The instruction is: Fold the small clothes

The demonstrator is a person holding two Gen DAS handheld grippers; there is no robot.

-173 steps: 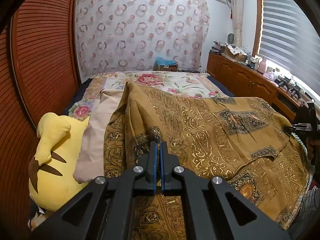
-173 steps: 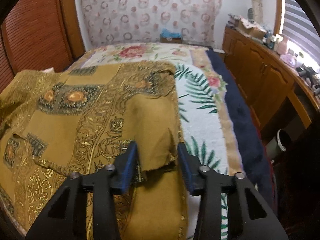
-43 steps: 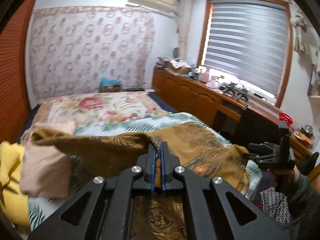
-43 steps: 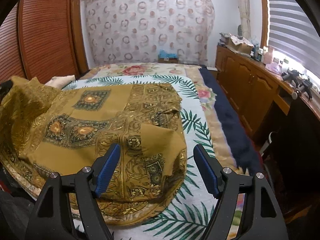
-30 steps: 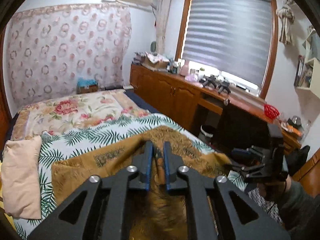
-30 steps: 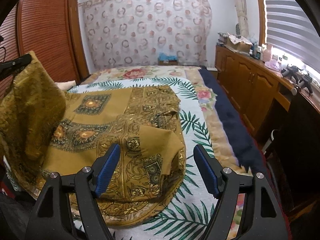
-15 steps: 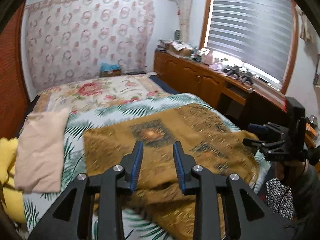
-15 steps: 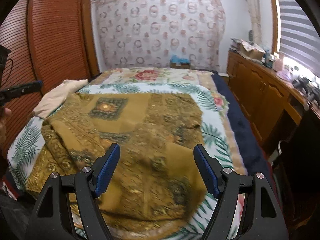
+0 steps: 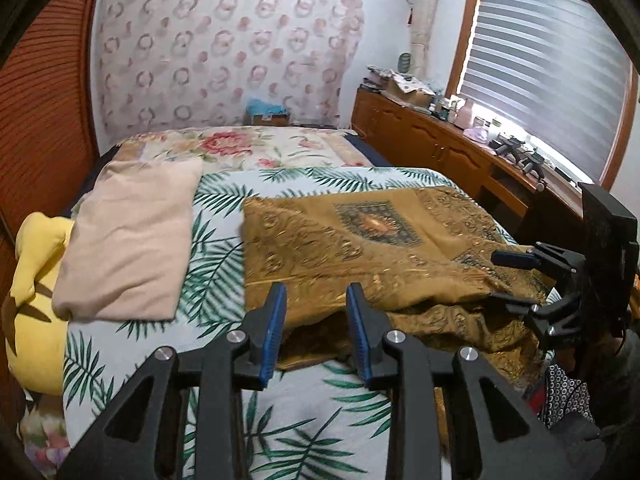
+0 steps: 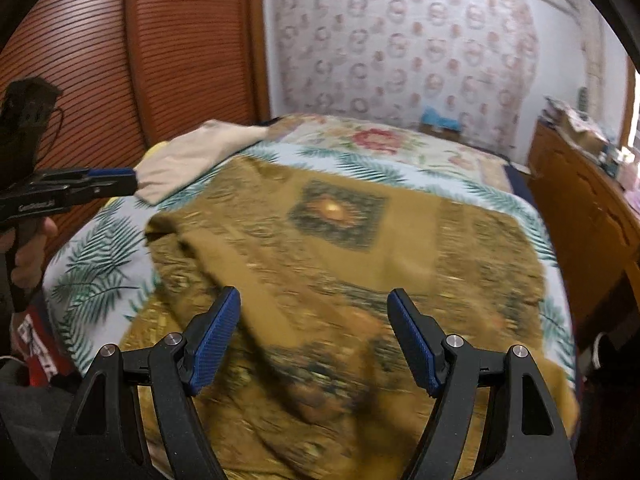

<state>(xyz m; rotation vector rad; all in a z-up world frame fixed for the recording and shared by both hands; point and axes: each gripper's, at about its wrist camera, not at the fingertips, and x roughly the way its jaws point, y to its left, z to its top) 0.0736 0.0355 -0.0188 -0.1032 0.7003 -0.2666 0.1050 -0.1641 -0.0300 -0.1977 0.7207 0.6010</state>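
Now folded once on bed (image 9: 224, 280): gold cloth (image 9: 360, 248); left tongs (image 9: 316, 324) partly parted, right tongs (image 10: 312, 336) wide, both empty; best pinch loose six-o'clock edge squarely.

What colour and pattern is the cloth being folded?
Mustard-gold cloth with ornate paisley scrollwork and dark square medallions; clearest in the left wrist view.

A: The mustard-gold patterned woven cloth (image 9: 360, 236) shows a faint metallic sheen; the palm-leaf printed cotton bedsheet (image 9: 216, 268) looks matt.

B: Matt black plastic left gripper (image 9: 316, 326), ribbed blue pads (image 10: 212, 340), shiny screws. Reddish slatted wooden doors (image 10: 140, 52) look semi-gloss.
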